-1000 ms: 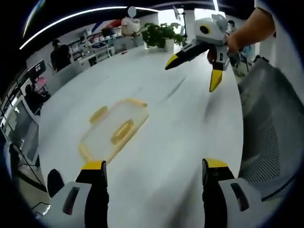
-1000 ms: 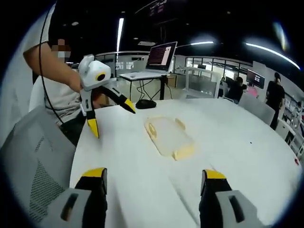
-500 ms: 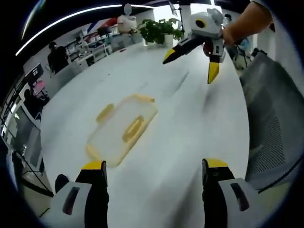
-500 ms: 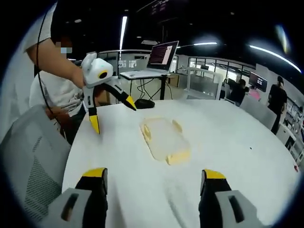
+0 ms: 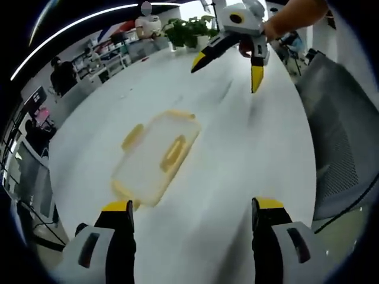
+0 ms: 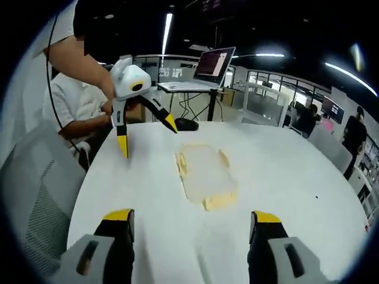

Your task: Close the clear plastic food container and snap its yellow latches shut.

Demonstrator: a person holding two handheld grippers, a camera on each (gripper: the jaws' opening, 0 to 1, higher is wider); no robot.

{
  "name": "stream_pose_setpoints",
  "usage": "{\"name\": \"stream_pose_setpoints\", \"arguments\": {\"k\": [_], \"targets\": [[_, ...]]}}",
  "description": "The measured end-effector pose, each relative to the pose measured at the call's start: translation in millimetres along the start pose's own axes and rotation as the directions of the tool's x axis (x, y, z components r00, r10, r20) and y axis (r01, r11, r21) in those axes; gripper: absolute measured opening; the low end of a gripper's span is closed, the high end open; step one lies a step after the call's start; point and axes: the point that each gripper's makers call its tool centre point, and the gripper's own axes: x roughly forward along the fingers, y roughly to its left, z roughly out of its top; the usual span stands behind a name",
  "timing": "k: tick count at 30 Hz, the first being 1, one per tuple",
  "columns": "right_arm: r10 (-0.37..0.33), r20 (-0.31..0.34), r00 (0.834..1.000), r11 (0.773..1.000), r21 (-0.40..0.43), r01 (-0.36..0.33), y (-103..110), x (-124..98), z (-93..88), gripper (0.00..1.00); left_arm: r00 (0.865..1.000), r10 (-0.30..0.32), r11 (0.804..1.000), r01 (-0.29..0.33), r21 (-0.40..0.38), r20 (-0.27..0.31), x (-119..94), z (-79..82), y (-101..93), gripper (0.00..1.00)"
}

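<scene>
A clear plastic food container point(image 5: 155, 157) with yellow latches lies flat on the white table point(image 5: 237, 160), its lid resting on it and the latches sticking outward. In the left gripper view, my left gripper point(image 5: 193, 207) is open and held above the table, short of the container. My right gripper point(image 5: 228, 70) hangs open in the air beyond it, held by a hand. In the right gripper view, the container point(image 6: 204, 174) lies ahead of my open right gripper point(image 6: 192, 216). The left gripper point(image 6: 148, 137) hovers open at its far left. Neither gripper touches it.
A grey mesh chair point(image 5: 340, 136) stands at the table's edge, seen again as the chair point(image 6: 35, 195). A black object point(image 6: 188, 124) lies at the table's far side before a desk with a laptop point(image 6: 216, 62). A potted plant point(image 5: 189, 32) and several people are in the background.
Both cameras have drifted closer, so the container sits nearer the middle of each view. The container itself has not moved. Both grippers have stayed open.
</scene>
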Motion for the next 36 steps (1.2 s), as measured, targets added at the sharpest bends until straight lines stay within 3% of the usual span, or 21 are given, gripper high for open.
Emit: {"name": "stream_pose_setpoints", "arguments": {"k": [14, 23, 36], "targets": [[0.05, -0.095, 0.994, 0.995, -0.076, -0.057, -6.6, 17.4, -8.4, 0.81, 0.998, -0.04, 0.996, 0.044, 0.084, -0.042, 9.6, -3.0, 16.3, 0.79], [0.068, -0.117, 0.991, 0.993, -0.084, -0.078, -14.7, 25.8, -7.3, 0.8, 0.995, -0.053, 0.99, 0.063, 0.128, -0.083, 10.4, -11.2, 32.2, 0.77], [0.089, -0.168, 0.982, 0.989, -0.102, -0.107, -27.4, 34.5, -10.1, 0.78, 0.985, -0.06, 0.969, 0.096, 0.228, -0.162, 13.3, -22.1, 55.4, 0.75]]}}
